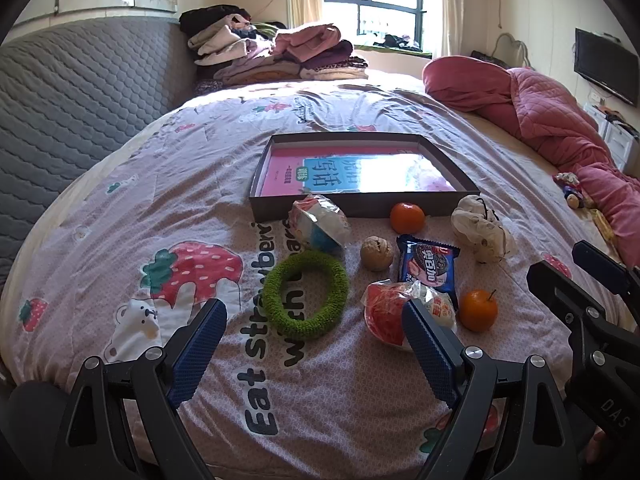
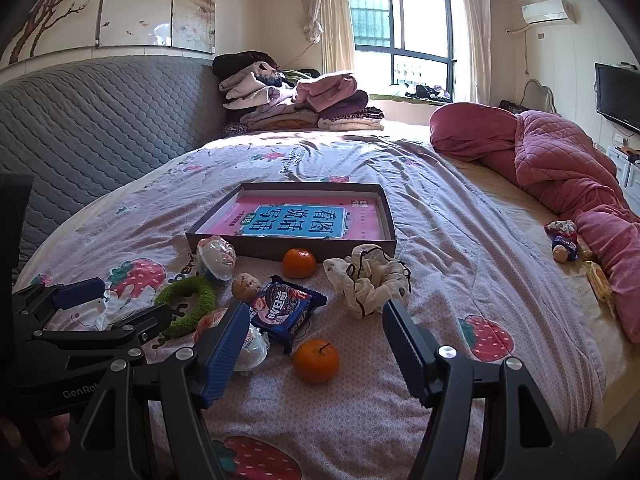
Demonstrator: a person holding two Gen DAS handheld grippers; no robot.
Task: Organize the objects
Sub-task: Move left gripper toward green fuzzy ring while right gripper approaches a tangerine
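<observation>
A shallow dark box [image 1: 360, 203] [image 2: 256, 250] with a pink book [image 1: 352, 172] [image 2: 300, 220] inside lies on the bed. In front of it lie a green fuzzy ring [image 1: 306, 294] [image 2: 188, 304], two wrapped snacks [image 1: 320, 222] [image 1: 400, 312], a walnut [image 1: 376, 253] [image 2: 245, 286], a blue cookie pack [image 1: 430, 266] [image 2: 286, 306], two oranges [image 1: 407, 218] [image 1: 478, 310] [image 2: 316, 360] [image 2: 299, 263] and a white crumpled cloth [image 1: 480, 232] [image 2: 372, 280]. My left gripper [image 1: 314, 320] is open above the ring. My right gripper [image 2: 316, 320] is open above the near orange.
A printed strawberry quilt [image 1: 200, 200] covers the bed. A grey quilted headboard [image 1: 80, 92] is at left. Folded clothes [image 1: 272, 52] sit at the back. A pink blanket [image 1: 540, 116] and small items [image 2: 564, 240] lie at right.
</observation>
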